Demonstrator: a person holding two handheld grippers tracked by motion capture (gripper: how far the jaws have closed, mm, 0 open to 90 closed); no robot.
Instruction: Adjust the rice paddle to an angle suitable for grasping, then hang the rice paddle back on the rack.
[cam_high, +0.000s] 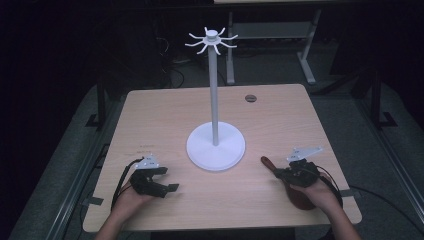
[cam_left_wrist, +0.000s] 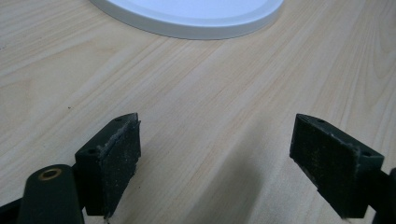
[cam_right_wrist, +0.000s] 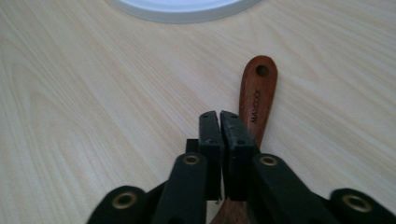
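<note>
Spoon still lying on the bench, hanging not yet begun

Wooden spoon (cam_right_wrist: 258, 93) is lying flat on the bench (cam_high: 165, 115) near the front right corner, its dark reddish handle pointing toward the round base of the white stand (cam_high: 215, 145), the handle end well short of that base. In the right claw view the hanging hole at the tip of the handle is showing clearly, with a maker's name printed along the wood below it.

The right claw (cam_right_wrist: 219, 122) is sitting just above the handle, its jaws nearly together with only a thin slit between them, and I am seeing nothing pinched in that slit; the handle is passing under and beside them rather than between. In the high view the right hand is covering the bowl of the spoon at the front edge.

The left claw (cam_left_wrist: 215, 154) is resting near the front left corner with its jaws spread wide over bare wood, grasping nothing, pointing toward the stand's base.

The stand is rising from the middle of the bench, its hooks (cam_high: 212, 41) at the top all bare.

As I am reading it, the job is hanging the spoon by its hole on one of those hooks, and nothing of that is done: the grasp, the lift and the hooking are all left.
</note>
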